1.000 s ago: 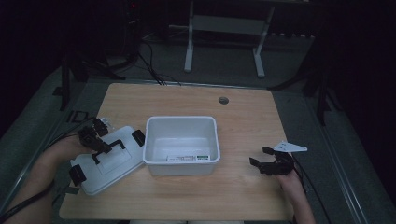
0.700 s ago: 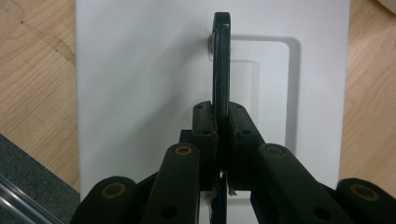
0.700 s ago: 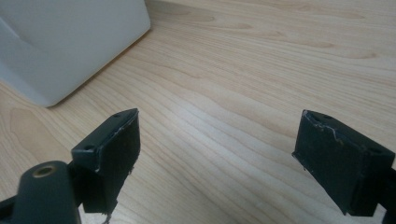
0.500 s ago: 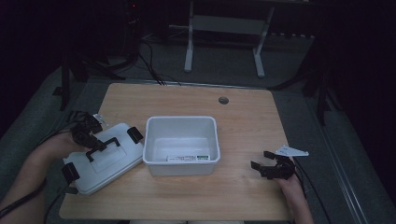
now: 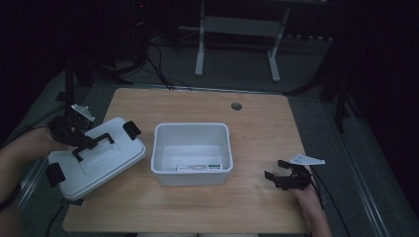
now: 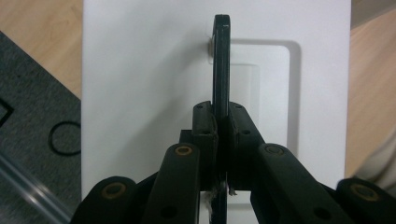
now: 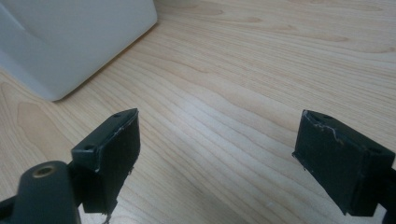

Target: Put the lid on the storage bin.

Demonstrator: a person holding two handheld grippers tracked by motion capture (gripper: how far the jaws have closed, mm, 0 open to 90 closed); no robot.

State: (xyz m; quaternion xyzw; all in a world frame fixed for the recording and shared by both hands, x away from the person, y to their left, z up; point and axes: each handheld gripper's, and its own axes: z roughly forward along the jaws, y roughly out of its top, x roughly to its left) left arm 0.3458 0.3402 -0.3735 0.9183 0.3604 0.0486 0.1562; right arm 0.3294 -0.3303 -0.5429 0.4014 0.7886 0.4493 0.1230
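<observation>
Two grippers are in play at our wooden table (image 5: 257, 118), and the work in hand is the white lid (image 5: 96, 160) with its black handle (image 5: 93, 144). We see the left gripper (image 5: 81, 140) at the left edge of the table in the high view, its jaws clamped tight on that handle; in the left gripper view the handle (image 6: 221, 70) runs straight up between the two pads and away from us, pinched from both sides, with the flat white top of the lid (image 6: 140, 93) spreading behind it. The lid hangs tilted from the grip, partly over the table's left edge, its black clips (image 5: 131, 129) showing at the ends. It sits just left of the open white bin (image 5: 191, 153), apart from it, and the bin stands near the middle of the table with a small labelled packet (image 5: 199, 167) lying on its floor. Our right gripper (image 5: 276, 170) rests low over the table near the right front corner, well apart from the lid, with the bin between them. Its jaws stand wide with nothing between them; in the right gripper view we see bare wood grain between the pads (image 7: 116, 149) and a corner of the bin (image 7: 70, 42) at upper left.
</observation>
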